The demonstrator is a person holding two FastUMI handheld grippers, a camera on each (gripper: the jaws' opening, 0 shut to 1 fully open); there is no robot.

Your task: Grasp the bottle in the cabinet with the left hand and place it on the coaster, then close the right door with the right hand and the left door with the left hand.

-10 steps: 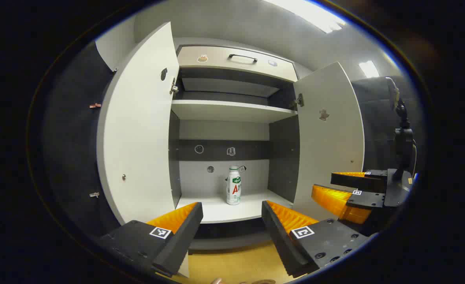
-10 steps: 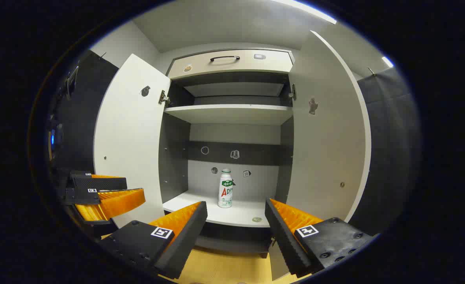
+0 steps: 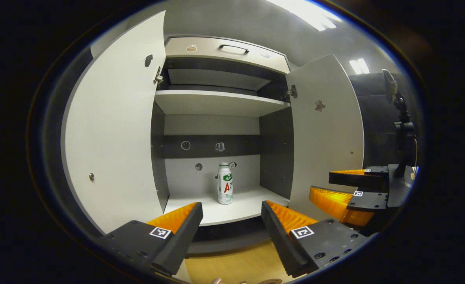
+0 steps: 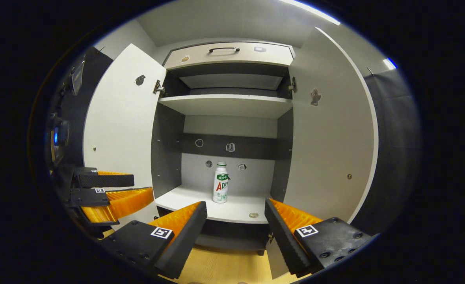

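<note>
A white bottle [image 3: 225,183] with a green and red label stands upright on the cabinet's lower shelf [image 3: 236,211], toward the back. My left gripper [image 3: 231,205] is open and level with the shelf's front edge, well short of the bottle. The bottle [image 4: 220,183] also stands ahead of my right gripper [image 4: 235,203], which is open with nothing between its fingers. Both doors stand open: the left door [image 3: 110,138] and the right door [image 3: 327,138]. In the left gripper view the right gripper [image 3: 322,182] sits by the right door. In the right gripper view the left gripper [image 4: 142,186] sits before the left door [image 4: 118,130].
An upper shelf [image 3: 220,104] spans the cabinet, with a drawer with a dark handle [image 3: 232,49] above it. A small round disc [image 4: 253,215] lies near the lower shelf's front edge. A wooden surface [image 3: 232,264] lies below the cabinet. A camera stand [image 3: 402,126] rises at far right.
Both grippers have come a little nearer the cabinet, which looks larger now. In the left gripper view the bottle has shifted slightly left. Both grippers are open as before.
</note>
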